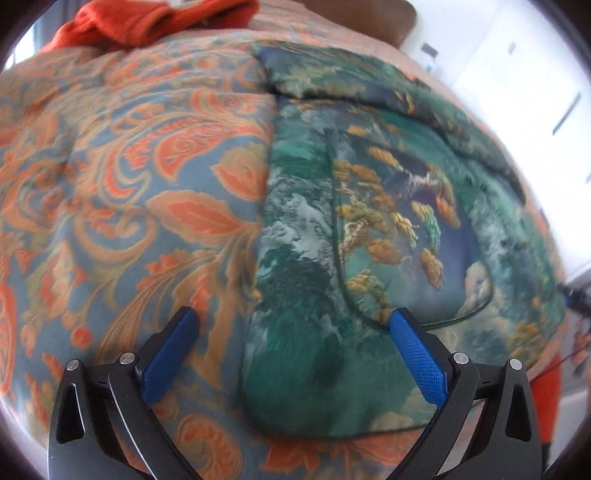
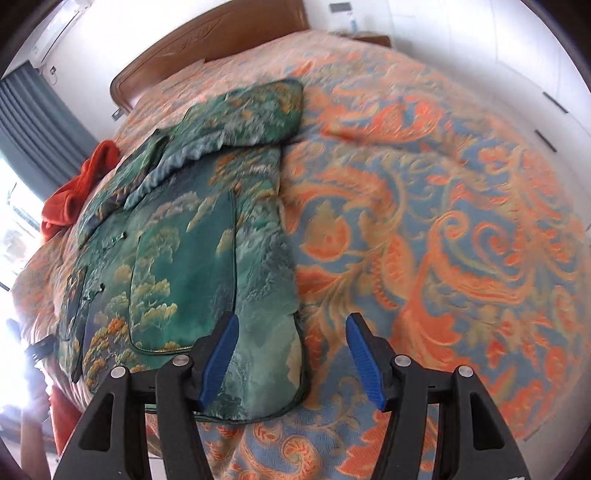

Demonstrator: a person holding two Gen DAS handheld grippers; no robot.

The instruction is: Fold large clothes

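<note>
A green silky jacket with a landscape print (image 1: 369, 229) lies spread flat on the bed, with a patch pocket showing and a sleeve folded across its far end. It also shows in the right wrist view (image 2: 192, 236). My left gripper (image 1: 293, 317) is open, its jaws straddling the jacket's near left hem corner just above the cloth. My right gripper (image 2: 291, 325) is open, its jaws straddling the jacket's near right hem corner. Neither holds anything.
The bed is covered by an orange and blue paisley bedspread (image 2: 443, 221). An orange garment (image 1: 147, 22) lies bunched at the far side, seen also in the right wrist view (image 2: 77, 188). A wooden headboard (image 2: 207, 40) and white cupboards (image 2: 517, 44) stand beyond.
</note>
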